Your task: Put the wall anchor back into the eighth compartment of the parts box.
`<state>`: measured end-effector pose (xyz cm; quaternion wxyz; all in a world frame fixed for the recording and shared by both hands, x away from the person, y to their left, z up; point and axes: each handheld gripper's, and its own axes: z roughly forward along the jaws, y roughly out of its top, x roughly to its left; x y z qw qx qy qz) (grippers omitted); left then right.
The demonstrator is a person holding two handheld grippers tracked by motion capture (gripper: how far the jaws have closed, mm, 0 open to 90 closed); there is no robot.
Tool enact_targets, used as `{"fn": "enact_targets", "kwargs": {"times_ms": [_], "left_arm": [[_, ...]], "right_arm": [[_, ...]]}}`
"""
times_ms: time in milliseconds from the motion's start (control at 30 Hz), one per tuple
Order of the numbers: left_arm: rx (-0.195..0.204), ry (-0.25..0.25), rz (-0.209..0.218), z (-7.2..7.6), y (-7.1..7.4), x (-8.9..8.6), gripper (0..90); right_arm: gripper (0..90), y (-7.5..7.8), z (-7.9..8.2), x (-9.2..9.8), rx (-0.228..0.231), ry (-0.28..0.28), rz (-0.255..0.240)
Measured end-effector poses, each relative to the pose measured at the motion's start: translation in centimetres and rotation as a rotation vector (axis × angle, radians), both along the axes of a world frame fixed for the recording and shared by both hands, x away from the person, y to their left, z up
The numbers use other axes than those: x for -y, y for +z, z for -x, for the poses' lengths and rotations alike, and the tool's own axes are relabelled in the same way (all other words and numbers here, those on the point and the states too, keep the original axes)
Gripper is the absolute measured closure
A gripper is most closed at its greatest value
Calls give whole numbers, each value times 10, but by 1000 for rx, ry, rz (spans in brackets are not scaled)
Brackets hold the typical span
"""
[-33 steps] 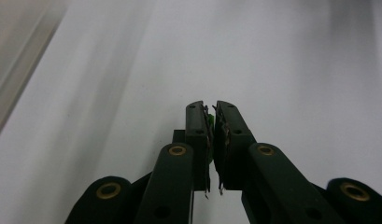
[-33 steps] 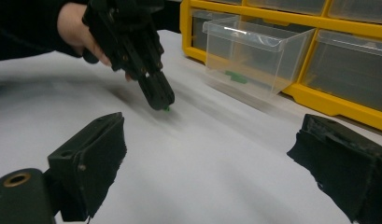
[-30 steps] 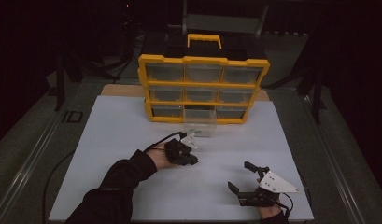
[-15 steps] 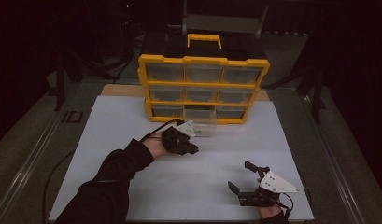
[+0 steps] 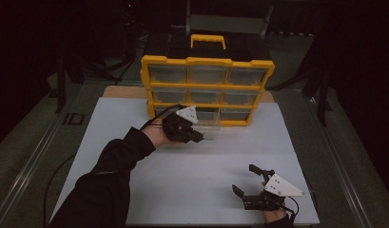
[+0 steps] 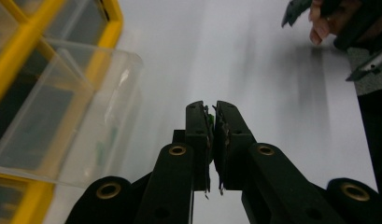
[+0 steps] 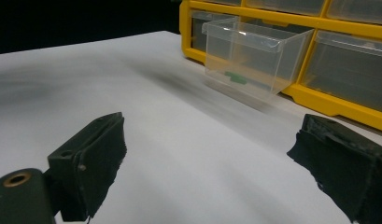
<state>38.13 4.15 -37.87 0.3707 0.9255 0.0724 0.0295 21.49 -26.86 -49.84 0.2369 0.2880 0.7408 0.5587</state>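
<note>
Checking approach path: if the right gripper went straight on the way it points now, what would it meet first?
Probably the pulled-out clear drawer of the yellow organizer. The right gripper is open over bare white sheet, nothing between. Depth is uncertain.

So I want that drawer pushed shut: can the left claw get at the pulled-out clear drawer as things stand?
Probably yes: the left claw hovers right beside the clear drawer, with bare white table around and nothing between, though it is shut on something small and green.
</note>
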Motion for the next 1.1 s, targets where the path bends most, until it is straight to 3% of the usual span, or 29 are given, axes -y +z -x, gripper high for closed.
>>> {"fn": "enact_targets", "kwargs": {"times_ms": [367, 633, 900, 1100], "left_arm": [[23, 7, 48, -12, 29, 0, 842], [38, 61, 73, -27, 40, 0, 842], [24, 118, 128, -39, 43, -2, 841], [23, 189, 161, -51, 36, 0, 841]], "right_arm": [[82, 0, 0, 0, 5, -2, 1], [82, 0, 0, 1, 4, -3, -3], [82, 0, 0, 1, 4, -2, -2], [82, 0, 0, 1, 4, -1, -2]]}}
